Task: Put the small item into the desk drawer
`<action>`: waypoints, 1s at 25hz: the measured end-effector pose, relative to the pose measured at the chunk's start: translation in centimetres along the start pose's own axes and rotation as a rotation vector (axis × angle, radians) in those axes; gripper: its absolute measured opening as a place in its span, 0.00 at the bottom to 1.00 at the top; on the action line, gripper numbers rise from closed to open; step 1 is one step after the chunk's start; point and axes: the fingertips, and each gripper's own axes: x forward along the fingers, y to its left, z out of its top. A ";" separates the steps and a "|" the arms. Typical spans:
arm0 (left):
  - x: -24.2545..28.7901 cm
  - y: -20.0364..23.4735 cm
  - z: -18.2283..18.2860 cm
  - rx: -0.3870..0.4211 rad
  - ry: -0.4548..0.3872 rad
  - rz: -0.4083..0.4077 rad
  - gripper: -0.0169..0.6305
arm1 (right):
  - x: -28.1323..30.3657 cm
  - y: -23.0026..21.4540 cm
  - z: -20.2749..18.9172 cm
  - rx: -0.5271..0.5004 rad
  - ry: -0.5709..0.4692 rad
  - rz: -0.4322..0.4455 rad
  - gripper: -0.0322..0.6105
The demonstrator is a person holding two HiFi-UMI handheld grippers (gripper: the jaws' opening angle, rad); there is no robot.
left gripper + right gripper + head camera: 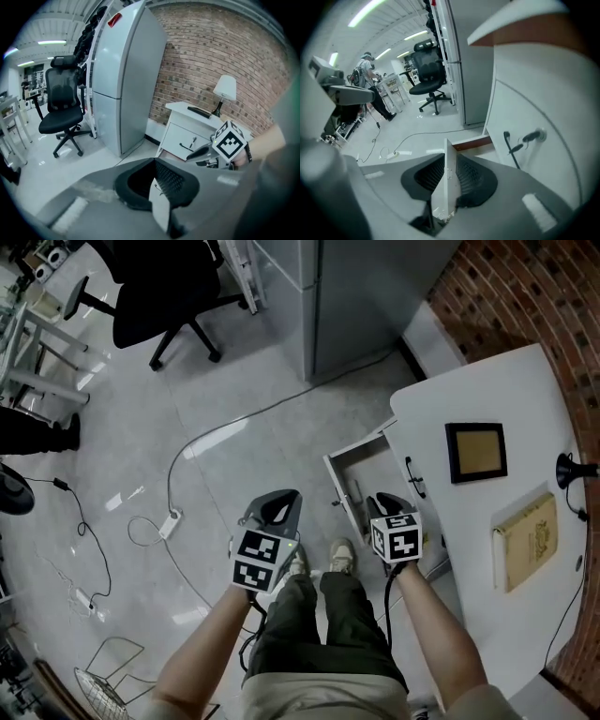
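The white desk [469, 381] has one drawer [352, 474] pulled open toward the floor side. My right gripper [382, 502] is at that drawer; in the right gripper view the drawer's white front panel [449, 159] stands edge-on between the two pads of the right gripper [450, 176], which are shut on it. A closed drawer's dark handle [513, 145] shows to the right. My left gripper [281, 507] hangs over the floor left of the drawer. In the left gripper view the left gripper [157, 185] is open with nothing in it. No small item shows in any view.
On the desk lie a framed picture [476, 452], a tan book [527, 540] and a lamp [572, 470]. A tall grey cabinet [356, 296] stands beyond the desk, an office chair [159, 287] farther left. A power strip [169, 521] and cable lie on the floor. My shoes [339, 557] are just beside the drawer.
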 end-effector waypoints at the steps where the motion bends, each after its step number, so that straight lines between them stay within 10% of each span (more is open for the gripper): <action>1: -1.0 -0.3 0.8 0.003 -0.007 0.002 0.03 | -1.5 0.8 1.0 -0.006 -0.020 0.010 0.17; 12: -11.9 -2.3 8.7 -0.001 -0.086 0.057 0.03 | -20.2 8.0 12.4 0.041 -0.292 0.117 0.12; 25: -25.9 -5.6 22.2 0.099 -0.365 0.151 0.03 | -39.3 13.8 23.3 -0.099 -0.618 0.221 0.07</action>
